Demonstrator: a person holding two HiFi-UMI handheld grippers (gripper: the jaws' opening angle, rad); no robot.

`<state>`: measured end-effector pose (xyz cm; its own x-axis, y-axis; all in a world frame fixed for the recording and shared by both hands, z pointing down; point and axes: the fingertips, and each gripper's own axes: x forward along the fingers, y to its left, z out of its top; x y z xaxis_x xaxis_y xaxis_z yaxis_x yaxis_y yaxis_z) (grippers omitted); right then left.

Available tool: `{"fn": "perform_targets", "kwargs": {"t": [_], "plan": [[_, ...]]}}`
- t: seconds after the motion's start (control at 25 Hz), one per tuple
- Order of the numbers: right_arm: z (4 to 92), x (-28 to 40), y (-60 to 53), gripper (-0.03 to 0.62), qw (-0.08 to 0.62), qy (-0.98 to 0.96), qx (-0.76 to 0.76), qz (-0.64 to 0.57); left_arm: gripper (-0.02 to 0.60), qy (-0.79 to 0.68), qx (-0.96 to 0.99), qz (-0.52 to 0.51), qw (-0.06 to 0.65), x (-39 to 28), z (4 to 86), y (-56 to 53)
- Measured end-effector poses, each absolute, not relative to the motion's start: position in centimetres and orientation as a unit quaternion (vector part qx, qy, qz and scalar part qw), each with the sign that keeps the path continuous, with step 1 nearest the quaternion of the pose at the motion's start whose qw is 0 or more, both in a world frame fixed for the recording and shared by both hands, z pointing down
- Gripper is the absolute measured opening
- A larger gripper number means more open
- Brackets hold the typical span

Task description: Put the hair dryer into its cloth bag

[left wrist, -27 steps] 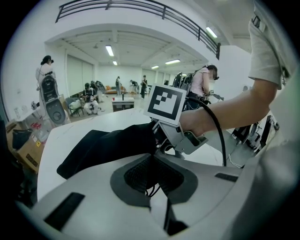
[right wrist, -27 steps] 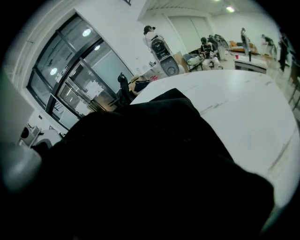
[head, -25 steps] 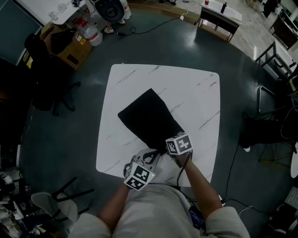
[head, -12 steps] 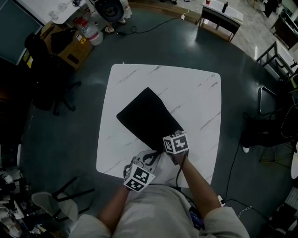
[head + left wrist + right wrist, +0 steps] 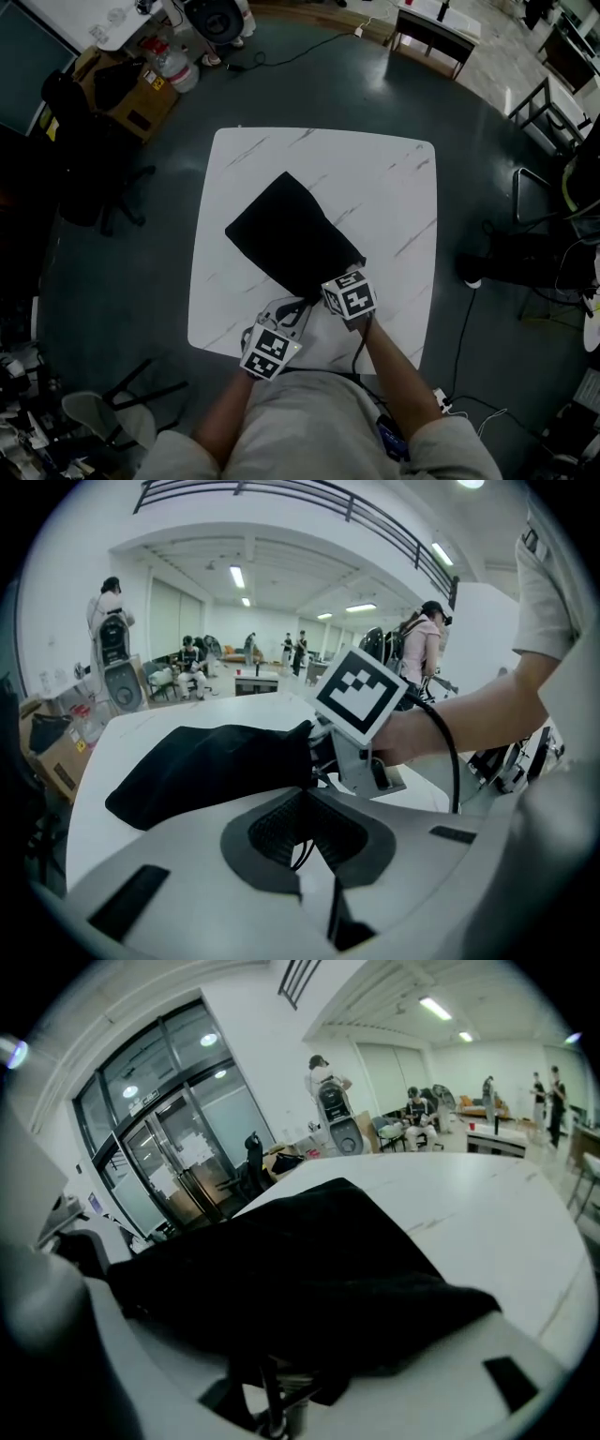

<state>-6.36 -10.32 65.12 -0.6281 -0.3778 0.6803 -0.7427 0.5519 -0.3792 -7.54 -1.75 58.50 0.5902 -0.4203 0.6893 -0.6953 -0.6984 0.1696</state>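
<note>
A black cloth bag (image 5: 289, 234) lies slantwise on the white marble table (image 5: 394, 178), its mouth toward me. It bulges, and no hair dryer shows in any view. My left gripper (image 5: 294, 315) sits at the mouth's near corner. In the left gripper view its jaws (image 5: 305, 834) are shut on thin black drawstring cords (image 5: 302, 847) that run from the bag (image 5: 206, 761). My right gripper (image 5: 339, 281) is at the mouth's right side. Its jaws (image 5: 281, 1335) have just been opening and stand wide apart, with the bag's end (image 5: 300, 1260) loose between them.
The table's near edge (image 5: 309, 364) is right under my hands. A grey chair (image 5: 98, 412) stands at the lower left and a black chair (image 5: 84, 159) to the left. A cardboard box (image 5: 141, 89) and a floor cable (image 5: 464, 328) lie around. People stand far off.
Both grippers stay at the bag's mouth. The right gripper's marker cube has rolled slightly. The bag has kept its place on the table.
</note>
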Motion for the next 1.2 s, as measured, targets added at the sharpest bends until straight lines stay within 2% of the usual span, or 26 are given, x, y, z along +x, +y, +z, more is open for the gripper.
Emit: {"fn": "perform_targets", "kwargs": {"t": [0.4, 0.64, 0.92, 0.96, 1.0, 1.04, 1.2], "plan": [[61.8, -0.6, -4.7, 0.282, 0.279, -0.853, 0.349, 0.269, 0.018, -0.328, 0.864, 0.319, 0.211, -7.1, 58.5, -1.9], [61.7, 4.5, -6.2, 0.281, 0.303, -0.846, 0.387, 0.208, 0.018, -0.33, 0.862, 0.329, 0.2, -7.2, 58.7, -1.7], [65.2, 3.6, -9.6, 0.281, 0.36, -0.848, 0.354, 0.16, 0.018, -0.327, 0.856, 0.365, 0.163, -7.3, 60.0, -0.3], [65.5, 3.4, -9.9, 0.271, 0.366, -0.848, 0.354, 0.148, 0.018, -0.331, 0.854, 0.368, 0.162, -7.4, 60.3, -0.1], [65.5, 3.4, -10.1, 0.171, 0.371, -0.847, 0.358, 0.131, 0.018, -0.341, 0.85, 0.368, 0.161, -7.6, 60.6, 0.0], [65.4, 3.6, -10.3, 0.039, 0.374, -0.845, 0.364, 0.114, 0.018, -0.356, 0.844, 0.367, 0.161, -7.9, 60.8, 0.0], [65.0, 3.7, -9.3, 0.024, 0.369, -0.851, 0.363, 0.093, 0.021, -0.406, 0.817, 0.375, 0.163, -9.2, 62.1, 0.2]]}}
